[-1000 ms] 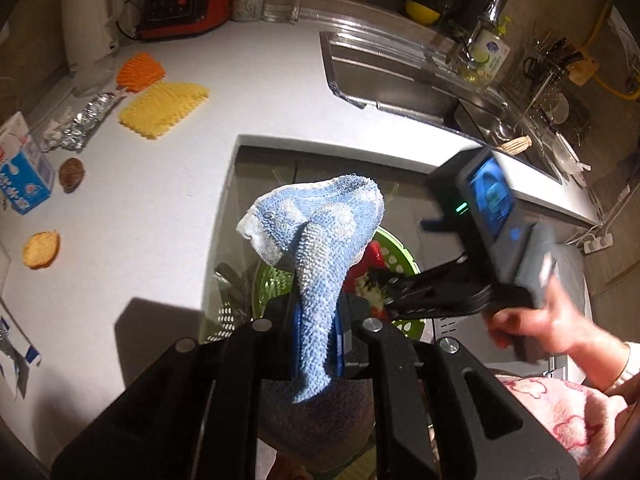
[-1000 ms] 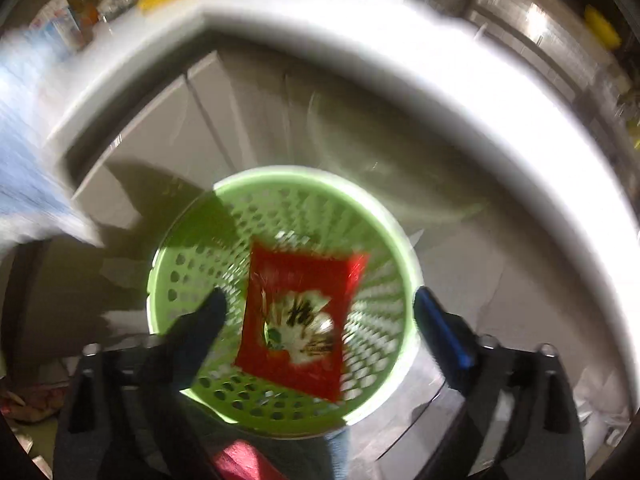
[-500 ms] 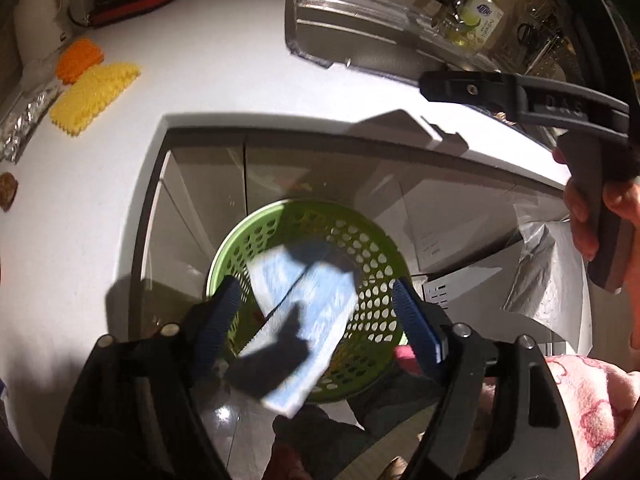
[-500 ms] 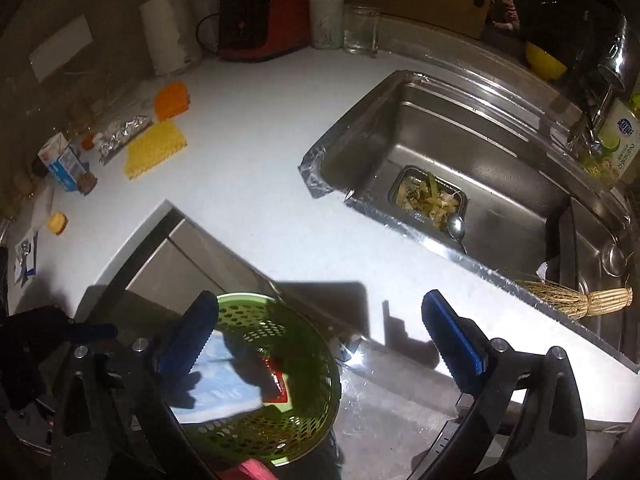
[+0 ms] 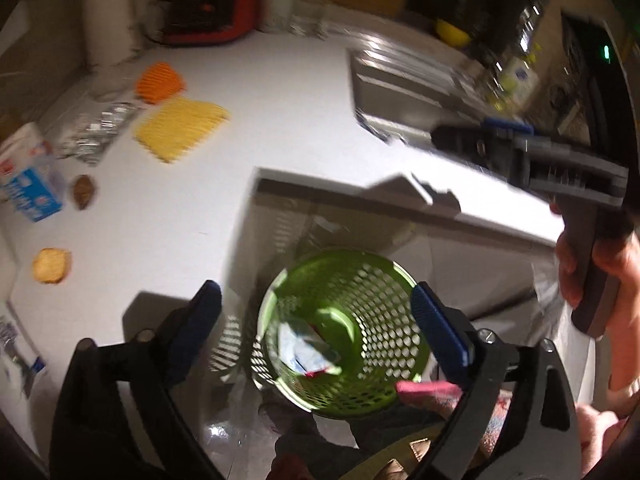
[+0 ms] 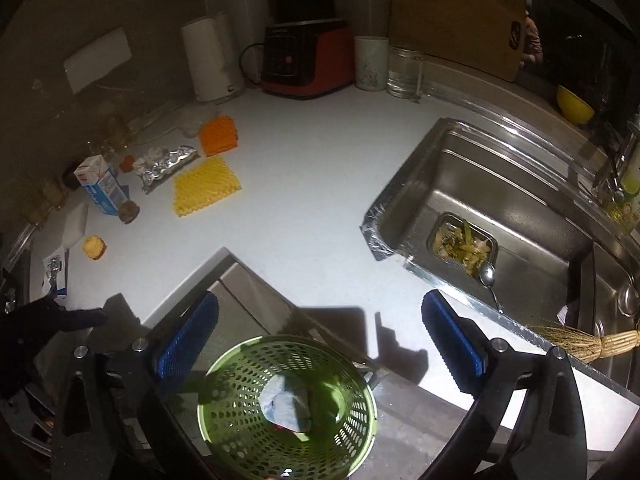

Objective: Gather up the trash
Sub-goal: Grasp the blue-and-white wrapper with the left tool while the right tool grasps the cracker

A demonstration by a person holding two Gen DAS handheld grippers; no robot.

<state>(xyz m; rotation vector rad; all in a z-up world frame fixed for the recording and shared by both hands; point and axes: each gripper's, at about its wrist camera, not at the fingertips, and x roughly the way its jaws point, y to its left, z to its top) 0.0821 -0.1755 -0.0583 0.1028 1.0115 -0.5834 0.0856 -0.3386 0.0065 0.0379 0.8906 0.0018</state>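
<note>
A green perforated trash basket stands on the floor below the counter corner; it also shows in the right wrist view. A blue-white cloth lies inside it on a red wrapper; the cloth also shows in the right wrist view. My left gripper is open and empty above the basket. My right gripper is open and empty, above the basket too. On the white counter lie a foil wrapper, a milk carton, a yellow sponge, an orange sponge and a bun piece.
A steel sink with food scraps and a spoon is at the right. A red appliance, white kettle, cup and glass stand at the back. A straw brush lies at the sink edge.
My left gripper opened and dropped the blue-white cloth into the basket, where it now lies. Both grippers have risen and pulled back from the basket.
</note>
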